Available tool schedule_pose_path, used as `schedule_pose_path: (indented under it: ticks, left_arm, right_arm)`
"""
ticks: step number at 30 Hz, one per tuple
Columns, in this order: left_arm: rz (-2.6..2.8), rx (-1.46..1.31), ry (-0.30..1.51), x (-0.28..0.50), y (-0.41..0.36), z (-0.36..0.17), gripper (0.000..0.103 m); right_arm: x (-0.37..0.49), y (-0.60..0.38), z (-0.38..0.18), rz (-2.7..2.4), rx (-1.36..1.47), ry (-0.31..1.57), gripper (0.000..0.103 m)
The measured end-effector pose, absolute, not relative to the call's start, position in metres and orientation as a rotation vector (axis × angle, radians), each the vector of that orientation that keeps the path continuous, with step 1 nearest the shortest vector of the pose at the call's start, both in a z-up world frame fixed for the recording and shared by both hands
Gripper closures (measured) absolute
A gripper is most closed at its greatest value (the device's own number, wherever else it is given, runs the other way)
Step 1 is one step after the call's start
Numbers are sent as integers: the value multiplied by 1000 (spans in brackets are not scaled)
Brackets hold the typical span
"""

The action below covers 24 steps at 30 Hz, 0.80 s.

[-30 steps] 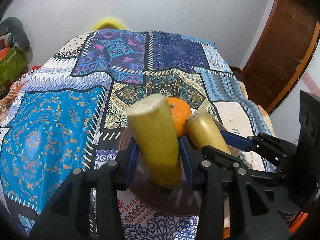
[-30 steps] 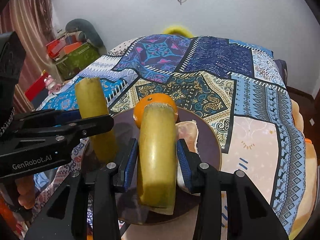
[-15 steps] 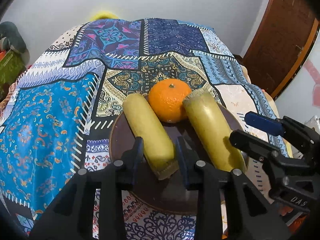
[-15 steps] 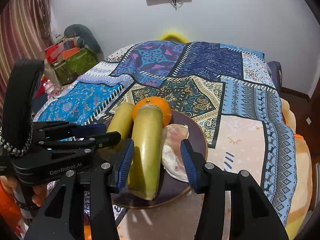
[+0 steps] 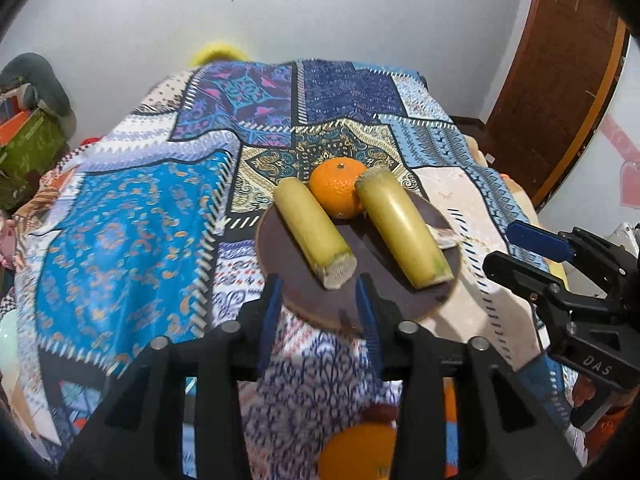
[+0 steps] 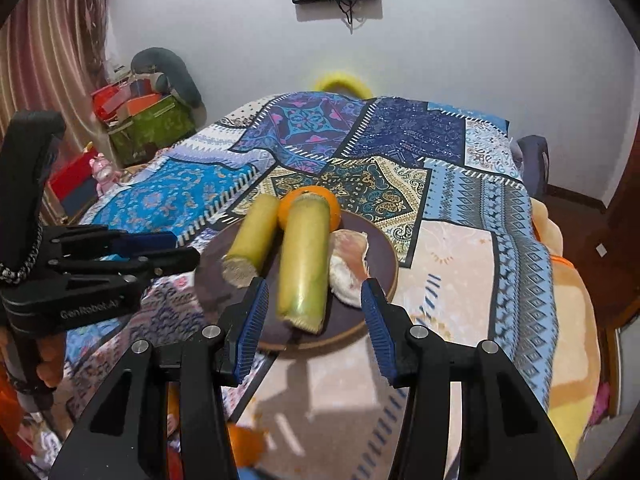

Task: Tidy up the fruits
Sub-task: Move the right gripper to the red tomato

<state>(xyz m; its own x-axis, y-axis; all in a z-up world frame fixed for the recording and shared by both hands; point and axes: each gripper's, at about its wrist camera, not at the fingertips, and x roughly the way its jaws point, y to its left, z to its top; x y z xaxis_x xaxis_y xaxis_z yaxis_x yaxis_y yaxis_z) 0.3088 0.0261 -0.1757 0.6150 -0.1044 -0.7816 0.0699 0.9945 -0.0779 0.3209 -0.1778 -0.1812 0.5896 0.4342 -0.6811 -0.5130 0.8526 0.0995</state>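
A dark round plate (image 5: 304,292) (image 6: 384,264) lies on the patterned bedspread. On it lie two yellow-green cut stalks, a left one (image 5: 312,232) (image 6: 252,240) and a right one (image 5: 400,228) (image 6: 304,260), with an orange (image 5: 338,192) (image 6: 334,208) between their far ends and a pale peeled fruit piece (image 6: 348,264) to the right. My left gripper (image 5: 318,320) is open and empty just short of the left stalk's near end. My right gripper (image 6: 314,328) is open and empty, its jaws either side of the right stalk's near end. The right gripper also shows in the left wrist view (image 5: 528,248).
Another orange (image 5: 356,452) lies below the left gripper, near the bed's front. The bedspread (image 5: 132,220) covers the whole bed. Boxes and clutter (image 6: 140,120) stand at the far left. A brown door (image 5: 560,60) is at the right. The left gripper's body (image 6: 96,256) is beside the plate.
Both grippers let go of the stalks, which went from held upright to lying flat on the plate. Both grippers have opened and pulled back toward me.
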Motion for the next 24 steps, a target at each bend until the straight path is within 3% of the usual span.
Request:
schedule_pose_path:
  ticks: [7, 11, 24]
  left_arm:
    - [-85, 2, 864, 257, 26, -152, 48]
    - [-80, 10, 857, 232, 26, -148, 41]
    - [-71, 18, 952, 191, 16, -178, 35]
  right_arm:
    - [280, -189, -164, 550, -121, 742, 58]
    - [260, -195, -159, 543, -122, 734, 51]
    - [216, -204, -167, 533, -114, 769, 46]
